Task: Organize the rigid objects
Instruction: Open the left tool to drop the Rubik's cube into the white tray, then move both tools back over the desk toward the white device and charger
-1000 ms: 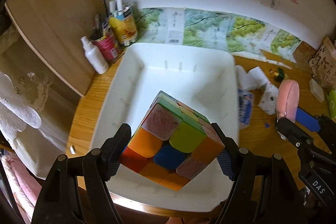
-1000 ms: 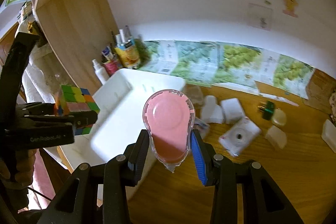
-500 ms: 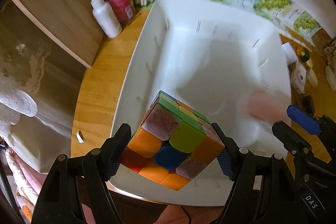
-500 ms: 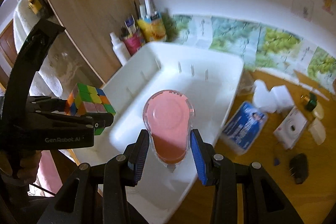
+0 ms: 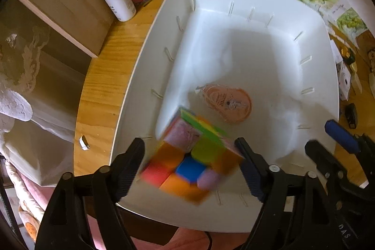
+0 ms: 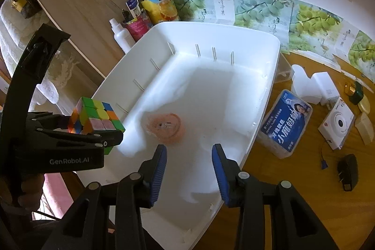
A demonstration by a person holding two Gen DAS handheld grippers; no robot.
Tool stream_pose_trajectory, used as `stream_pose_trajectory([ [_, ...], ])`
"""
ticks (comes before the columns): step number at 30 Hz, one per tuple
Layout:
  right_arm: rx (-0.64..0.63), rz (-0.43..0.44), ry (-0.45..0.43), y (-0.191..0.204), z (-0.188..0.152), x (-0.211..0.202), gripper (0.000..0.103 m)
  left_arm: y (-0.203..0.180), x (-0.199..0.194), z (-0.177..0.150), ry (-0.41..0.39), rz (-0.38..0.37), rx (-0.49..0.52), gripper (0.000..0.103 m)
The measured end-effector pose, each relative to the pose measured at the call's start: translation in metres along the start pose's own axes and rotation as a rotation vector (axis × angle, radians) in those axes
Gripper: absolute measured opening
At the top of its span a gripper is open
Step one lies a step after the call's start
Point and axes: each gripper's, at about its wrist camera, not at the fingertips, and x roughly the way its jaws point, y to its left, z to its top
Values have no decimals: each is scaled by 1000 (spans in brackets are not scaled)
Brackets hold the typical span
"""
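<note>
And there it went: the pink tape dispenser [image 6: 166, 127] was down on the floor of the white bin [image 6: 269, 95], lying flat near the middle, blurred in both views, so whether it had settled I couldn't say. That was one item in the bin. The right gripper [image 6: 189, 168] hung above the bin's near end, its blue pads opening with nothing between them.

Over on the other side, the left gripper [image 5: 191, 162] pointed down over the bin's near left corner, jaws opening around the colourful puzzle cube [image 5: 191, 156]. In the left wrist view the cube was smeared with motion and gaps showed at the pads, so I judged it was being let go; the right wrist view was too side-on to confirm that. Cube not yet resting on the bin floor.

Plenty left out on the counter [image 6: 304, 191]: a blue-labelled box [image 6: 287, 121] just beside the bin, white adapters [image 6: 314, 86], a small white camera [image 6: 337, 125], a black plug [image 6: 349, 171], a green item [image 6: 356, 91].

Against a second before: both grippers had then been clamped on their loads, and the dispenser had stood upright in the right gripper over the counter beside the bin. Half a second before, it was held over the bin; now both hands were lower and the cube had slipped loose.
</note>
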Motion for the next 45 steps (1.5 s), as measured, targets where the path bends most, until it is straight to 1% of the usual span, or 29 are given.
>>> stream_pose_trajectory([
  [2, 0, -6, 3, 0, -1, -1, 52, 0, -5, 1, -29, -18, -8, 84],
  [3, 1, -8, 0, -1, -2, -2, 53, 0, -9, 1, -43, -25, -13, 84],
  [6, 7, -6, -18, -3, -4, -7, 53, -1, -16, 2, -77, -38, -19, 84],
  [10, 15, -12, -65, -7, -5, -18, 53, -4, -28, 2, -147, -54, -31, 84],
  [15, 23, 1, -150, -16, -7, -38, 53, -10, -44, -1, -242, -83, -48, 84],
  [17, 23, 7, -192, -21, -9, -48, 57, -14, -52, -3, -286, -83, -54, 84],
  [19, 22, 11, -227, -26, -10, -56, 58, -18, -62, -5, -336, -92, -66, 84],
  [24, 4, 21, -322, -42, -13, -83, 59, -30, -83, -8, -431, -121, -74, 84],
  [25, 0, 24, -342, -46, -14, -88, 60, -34, -89, -8, -454, -128, -74, 84],
  [28, -23, 21, -406, -57, -18, -109, 67, -42, -102, -7, -494, -138, -78, 84],
  [29, -32, 18, -422, -60, -19, -114, 68, -46, -107, -7, -505, -148, -79, 84],
  [33, -74, 2, -485, -75, -26, -136, 68, -68, -119, -7, -526, -183, -60, 84],
  [35, -96, -6, -496, -83, -27, -144, 74, -81, -122, -7, -528, -185, -45, 84],
  [36, -109, -13, -498, -87, -29, -147, 75, -90, -124, -6, -522, -182, -37, 84],
  [45, -243, -71, -457, -118, -51, -153, 75, -147, -121, -8, -468, -204, -2, 84],
])
